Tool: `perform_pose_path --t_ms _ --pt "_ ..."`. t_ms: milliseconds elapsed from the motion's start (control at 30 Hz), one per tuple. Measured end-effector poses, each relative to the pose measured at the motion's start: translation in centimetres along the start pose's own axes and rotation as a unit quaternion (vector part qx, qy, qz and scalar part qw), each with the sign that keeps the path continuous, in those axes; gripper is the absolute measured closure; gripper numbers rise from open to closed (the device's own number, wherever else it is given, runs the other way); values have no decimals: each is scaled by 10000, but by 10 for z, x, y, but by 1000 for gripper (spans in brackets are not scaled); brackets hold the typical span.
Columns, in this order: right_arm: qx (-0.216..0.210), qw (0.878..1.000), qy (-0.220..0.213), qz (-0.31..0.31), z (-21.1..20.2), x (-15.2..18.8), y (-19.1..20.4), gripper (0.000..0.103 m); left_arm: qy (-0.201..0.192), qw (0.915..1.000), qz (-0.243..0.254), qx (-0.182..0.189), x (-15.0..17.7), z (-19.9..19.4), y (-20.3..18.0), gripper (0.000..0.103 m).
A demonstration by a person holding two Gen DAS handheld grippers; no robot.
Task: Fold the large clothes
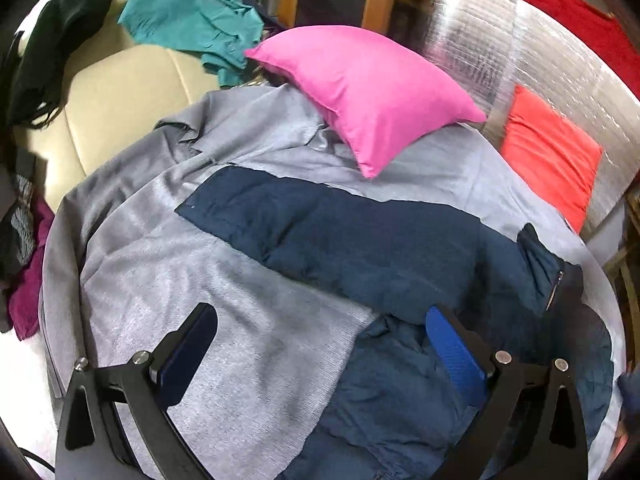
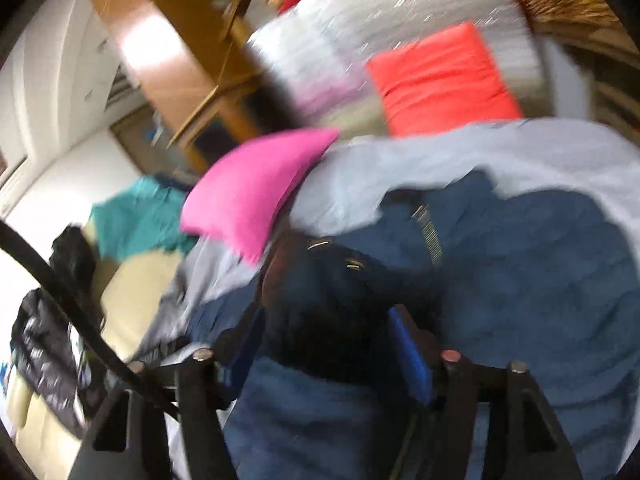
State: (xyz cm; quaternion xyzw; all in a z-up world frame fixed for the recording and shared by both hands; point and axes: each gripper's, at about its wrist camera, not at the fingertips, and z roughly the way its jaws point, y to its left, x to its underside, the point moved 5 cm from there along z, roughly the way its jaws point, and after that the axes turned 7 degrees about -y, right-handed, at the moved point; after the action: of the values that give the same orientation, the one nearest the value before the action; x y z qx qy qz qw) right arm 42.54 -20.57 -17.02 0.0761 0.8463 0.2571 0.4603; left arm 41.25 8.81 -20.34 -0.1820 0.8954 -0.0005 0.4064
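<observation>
A navy blue jacket (image 1: pixel 360 240) lies spread on a grey sheet (image 1: pixel 180 260) over a bed, one sleeve stretched out to the left. My left gripper (image 1: pixel 320 332) is open and empty, hovering above the sheet and the jacket's lower part. The right wrist view is blurred by motion. There my right gripper (image 2: pixel 324 328) is open, with dark jacket fabric (image 2: pixel 520 272) bunched between the fingers; whether the pads touch it I cannot tell.
A pink pillow (image 1: pixel 368 92) lies at the head of the bed, an orange-red pillow (image 1: pixel 548 152) against a silver padded wall (image 1: pixel 520 60). A teal garment (image 1: pixel 192 16) and black garment (image 1: pixel 52 48) lie on a cream seat (image 1: pixel 120 96). Magenta cloth (image 1: pixel 28 288) hangs left.
</observation>
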Motion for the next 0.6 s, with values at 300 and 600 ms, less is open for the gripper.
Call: perform_pose_path --t_ms 300,600 --pt "1172 9880 -420 912 -50 15 -115 35 262 9995 -43 -160 -1 15 13 0" --pt "2033 9684 436 1374 -26 48 -208 57 724 9940 -804 -145 -6 49 59 0"
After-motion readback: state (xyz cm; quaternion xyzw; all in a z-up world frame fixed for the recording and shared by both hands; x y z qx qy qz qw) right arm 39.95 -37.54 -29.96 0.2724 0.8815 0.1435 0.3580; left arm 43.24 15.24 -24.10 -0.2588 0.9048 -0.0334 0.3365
